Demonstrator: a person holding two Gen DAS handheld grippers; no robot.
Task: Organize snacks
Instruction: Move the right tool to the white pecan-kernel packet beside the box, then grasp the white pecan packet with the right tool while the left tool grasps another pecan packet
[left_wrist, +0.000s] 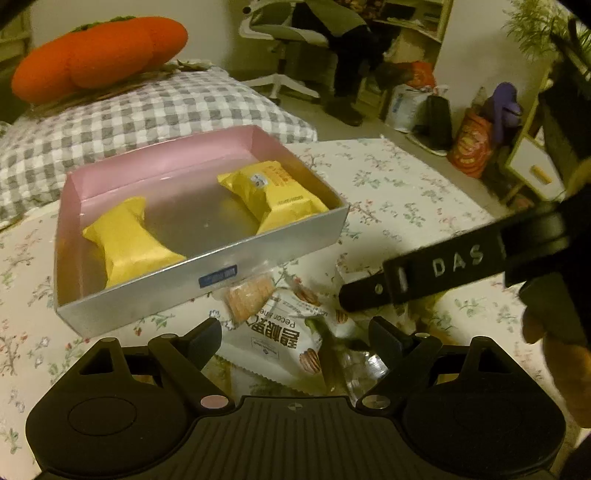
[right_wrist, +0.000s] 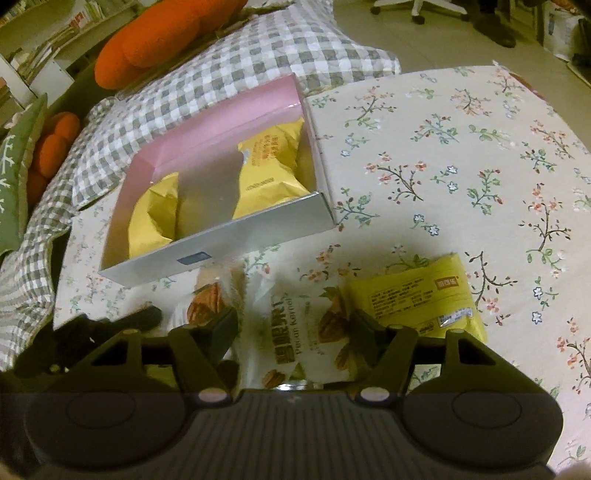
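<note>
We see the white pecan kernel packet (right_wrist: 291, 332) on the flowered bedsheet (right_wrist: 424, 147), just before the silver box with pink inside (right_wrist: 221, 236). Our right tool (right_wrist: 291, 325) stands half-open around it, not clearly pressing; our left tool (left_wrist: 291, 332) is wide open, holding nothing.

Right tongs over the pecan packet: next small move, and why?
Probably close the right tongs onto the white pecan packet: it lies between the open fingers, not yet pinched. The box holds only two yellow packets, with bare floor between them.
</note>
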